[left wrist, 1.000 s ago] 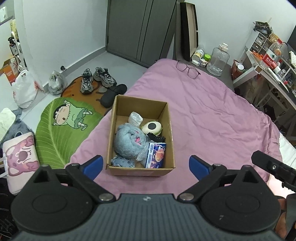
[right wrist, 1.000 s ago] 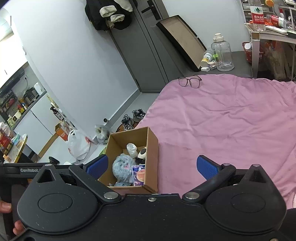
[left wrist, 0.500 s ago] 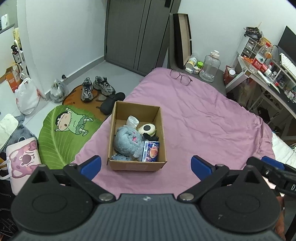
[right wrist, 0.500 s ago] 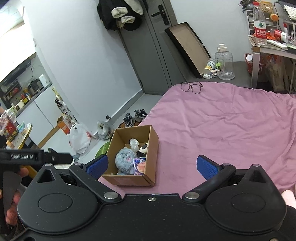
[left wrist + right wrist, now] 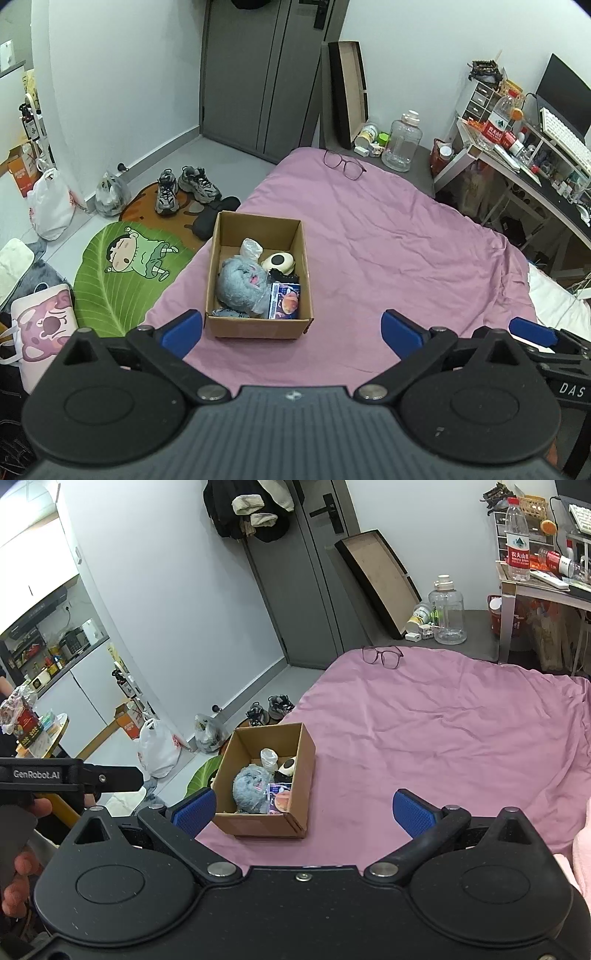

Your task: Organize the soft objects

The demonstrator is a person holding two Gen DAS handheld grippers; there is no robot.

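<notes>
Two tools spread wide, empty | cardboard box point(image 5: 258, 325) on wrinkled pink bedspread point(image 5: 388, 251) | glasses point(image 5: 344, 164) apparently near its far edge

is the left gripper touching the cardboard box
Apart. In the left wrist view the left gripper is open and empty, and a strip of pink bedsheet shows between its left fingertip and the cardboard box.
</notes>
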